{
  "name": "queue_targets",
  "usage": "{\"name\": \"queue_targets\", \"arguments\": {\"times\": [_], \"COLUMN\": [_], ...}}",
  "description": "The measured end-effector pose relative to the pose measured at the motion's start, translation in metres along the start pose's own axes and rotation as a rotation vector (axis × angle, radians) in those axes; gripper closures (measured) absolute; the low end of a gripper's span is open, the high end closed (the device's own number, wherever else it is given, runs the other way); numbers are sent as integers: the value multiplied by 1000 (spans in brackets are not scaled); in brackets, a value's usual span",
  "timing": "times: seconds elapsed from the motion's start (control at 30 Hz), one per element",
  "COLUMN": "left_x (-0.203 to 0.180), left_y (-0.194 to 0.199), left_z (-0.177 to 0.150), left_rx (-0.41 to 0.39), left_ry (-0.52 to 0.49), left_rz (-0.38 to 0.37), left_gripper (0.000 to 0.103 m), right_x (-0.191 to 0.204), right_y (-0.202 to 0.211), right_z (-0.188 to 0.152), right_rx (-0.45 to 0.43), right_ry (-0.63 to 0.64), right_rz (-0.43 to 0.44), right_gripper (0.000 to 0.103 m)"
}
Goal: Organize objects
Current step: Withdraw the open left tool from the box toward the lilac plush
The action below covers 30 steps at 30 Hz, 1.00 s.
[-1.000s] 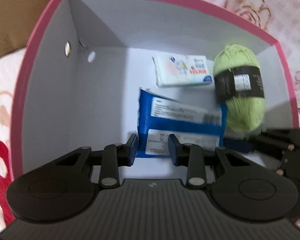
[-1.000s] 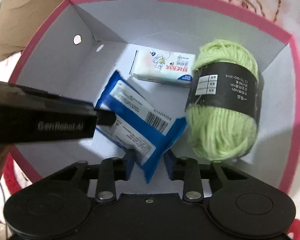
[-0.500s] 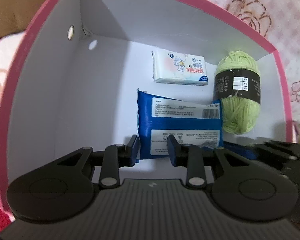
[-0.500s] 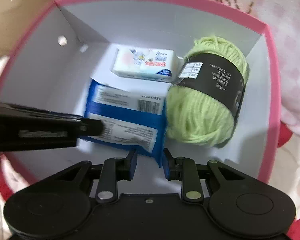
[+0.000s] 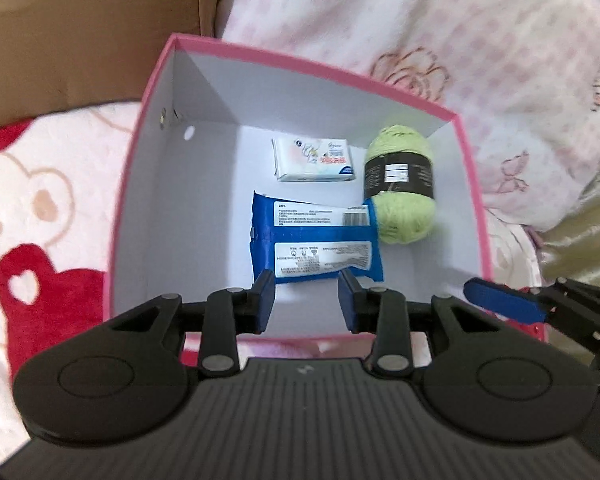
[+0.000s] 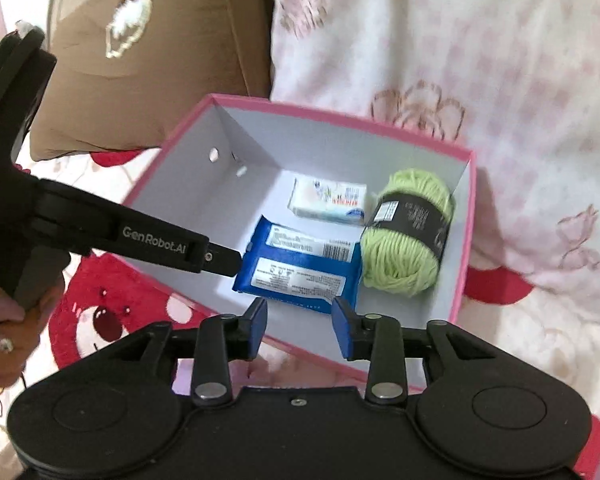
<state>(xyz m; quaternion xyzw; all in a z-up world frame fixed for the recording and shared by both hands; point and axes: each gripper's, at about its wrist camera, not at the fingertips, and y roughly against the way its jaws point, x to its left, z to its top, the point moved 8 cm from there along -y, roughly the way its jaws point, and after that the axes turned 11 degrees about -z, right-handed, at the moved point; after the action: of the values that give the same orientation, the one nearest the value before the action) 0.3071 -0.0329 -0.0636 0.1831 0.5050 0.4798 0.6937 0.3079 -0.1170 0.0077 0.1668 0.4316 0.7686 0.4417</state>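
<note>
A pink box (image 5: 148, 128) with white inside walls holds a blue wipes pack (image 5: 314, 246), a white tissue pack (image 5: 314, 159) and a green yarn ball (image 5: 400, 184). The same box (image 6: 466, 240), blue pack (image 6: 300, 268), tissue pack (image 6: 328, 202) and yarn (image 6: 404, 236) show in the right wrist view. My left gripper (image 5: 307, 305) is open and empty above the box's near rim. My right gripper (image 6: 300, 328) is open and empty above the near rim. The left gripper's finger (image 6: 220, 258) reaches in from the left beside the blue pack.
The box sits on a pink and red bear-print blanket (image 5: 40, 216). A brown cushion (image 6: 148, 52) lies behind the box at the left. Pale floral bedding (image 5: 440, 40) rises behind it. The right gripper's blue fingertip (image 5: 500, 304) shows at the right of the left wrist view.
Both grippers have pulled up and back out of the box, which now looks smaller. The blue pack lies flat on the box floor. Both stay open.
</note>
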Motion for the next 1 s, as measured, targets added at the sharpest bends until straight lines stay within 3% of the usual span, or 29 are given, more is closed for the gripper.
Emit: {"name": "queue_targets", "arguments": {"times": [0.2,0.53,0.6,0.67,0.73,1.0], "left_x": [-21,-54,-55,-55,-53,-37], "left_y": [51,113,121,128,136,157], "left_z": [-10,-28,-35,-40,-44,-59], "left_rx": [-37,-43,-39,-33,-36,-43], "left_ry": [-58,-164,-171,-182,-173,-182], "left_rz": [1,-10,-6,-14,-13,24], "left_gripper": [64,51,49,47,45,28], "right_x": [11,18,20,24,32,58], "right_y": [49,81,88,95,104,130], "right_z": [-6,-11,-12,-14,-17,-24], "right_rx": [-84,-114,-117,-118,-137,-165], "right_ry": [-9,-40,-46,-44,-25,26], "right_rz": [4,-7,-8,2,-11,6], "right_gripper": [54,51,47,26,12,12]}}
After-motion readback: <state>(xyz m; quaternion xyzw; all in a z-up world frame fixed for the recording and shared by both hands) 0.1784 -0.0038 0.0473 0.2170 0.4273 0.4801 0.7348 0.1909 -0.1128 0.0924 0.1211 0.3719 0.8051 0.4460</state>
